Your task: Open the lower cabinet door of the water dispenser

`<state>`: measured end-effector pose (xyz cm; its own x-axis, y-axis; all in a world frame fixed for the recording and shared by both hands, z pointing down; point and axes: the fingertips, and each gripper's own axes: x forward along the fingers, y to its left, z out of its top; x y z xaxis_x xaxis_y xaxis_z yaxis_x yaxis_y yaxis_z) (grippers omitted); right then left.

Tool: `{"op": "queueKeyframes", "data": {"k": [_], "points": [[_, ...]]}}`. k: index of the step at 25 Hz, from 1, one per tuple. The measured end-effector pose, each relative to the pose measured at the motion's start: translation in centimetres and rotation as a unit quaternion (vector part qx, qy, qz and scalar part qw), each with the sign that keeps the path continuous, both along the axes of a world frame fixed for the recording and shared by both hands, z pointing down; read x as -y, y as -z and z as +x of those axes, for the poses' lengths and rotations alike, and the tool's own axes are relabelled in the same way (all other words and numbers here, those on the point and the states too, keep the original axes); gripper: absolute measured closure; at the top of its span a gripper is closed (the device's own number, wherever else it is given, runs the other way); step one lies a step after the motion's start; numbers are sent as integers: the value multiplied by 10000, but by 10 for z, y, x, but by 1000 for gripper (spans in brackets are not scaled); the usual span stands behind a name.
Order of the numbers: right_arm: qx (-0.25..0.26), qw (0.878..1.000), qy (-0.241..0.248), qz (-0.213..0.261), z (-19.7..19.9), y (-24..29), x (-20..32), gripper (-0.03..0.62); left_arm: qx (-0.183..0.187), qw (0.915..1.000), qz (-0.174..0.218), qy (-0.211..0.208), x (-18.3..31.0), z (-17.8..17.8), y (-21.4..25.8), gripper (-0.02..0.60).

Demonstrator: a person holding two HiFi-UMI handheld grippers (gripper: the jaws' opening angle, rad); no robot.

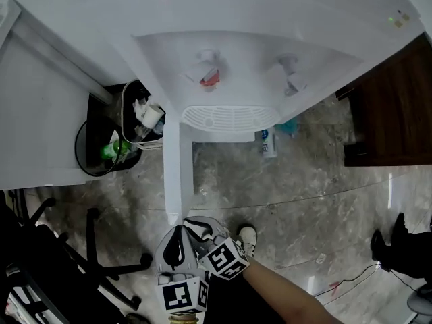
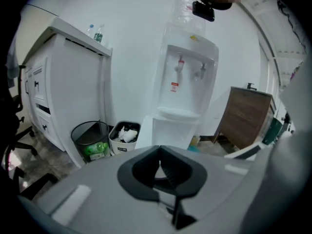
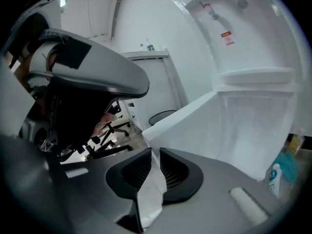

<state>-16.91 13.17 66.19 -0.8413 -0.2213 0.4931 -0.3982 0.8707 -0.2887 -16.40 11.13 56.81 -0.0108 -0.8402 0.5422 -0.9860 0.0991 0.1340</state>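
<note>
Left tongs [image 2: 160, 155] are resting closed tip to tip and are holding nothing. They are hanging just beside the right tongs [image 3: 152, 156], on the person's left side. Right tongs are standing nearly together, their pads pressing on the free edge of the lower cabinet door [image 3: 234, 130], a little under its top corner.

In the head view, the person's forearm [image 1: 290, 290] is reaching in from the lower right. A white shoe [image 1: 248, 237] is showing on the marble floor [image 1: 304, 194] just beside the right tongs.

Lower cabinet door is standing open, hinged at the left of the water dispenser [image 1: 270, 39] front and pointing toward the person, roughly square to the cabinet face. Above it, the drip tray [image 1: 229, 118] is sitting under a red-tipped tap [image 1: 208, 77] and a white tap [image 1: 291, 81]. A white bottle with a blue label [image 1: 268, 142] is sitting on the floor against the dispenser's base.

Left of the dispenser, a pale waste bin [image 1: 143, 117] holding crumpled paper is standing just beside a black mesh bin [image 1: 94, 147], which is holding a green bottle [image 1: 116, 150]. A white cabinet [image 1: 40, 100] is flanking the far left and a brown wooden cabinet [image 1: 391, 106] the right. A black office chair [image 1: 61, 262] is showing at the lower left.
</note>
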Motion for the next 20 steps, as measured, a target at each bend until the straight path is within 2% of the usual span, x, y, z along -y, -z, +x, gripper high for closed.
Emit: {"op": "queueKeyframes", "data": {"k": [4,7,9,10,14,20], "points": [[152,9995,262,14,-23,0,-3,543,42,9999,42,112,0,-12,0,574],[126,9995,277,72,-20,2,-4,551,42,9998,59,161,1,-17,1,574],[137,9998,105,31,-10,7,-2,557,26,9998,71,158,2,-16,5,574],[164,9998,-85,-23,-2,12,2,582,17,9999,79,136,2,-14,8,574],[288,9929,-1144,-158,47,50,28,594,-97,9999,33,-35,4,6,21,574],[110,9663,-2569,-125,136,121,46,594,-334,9981,-65,-509,12,58,47,574]]}}
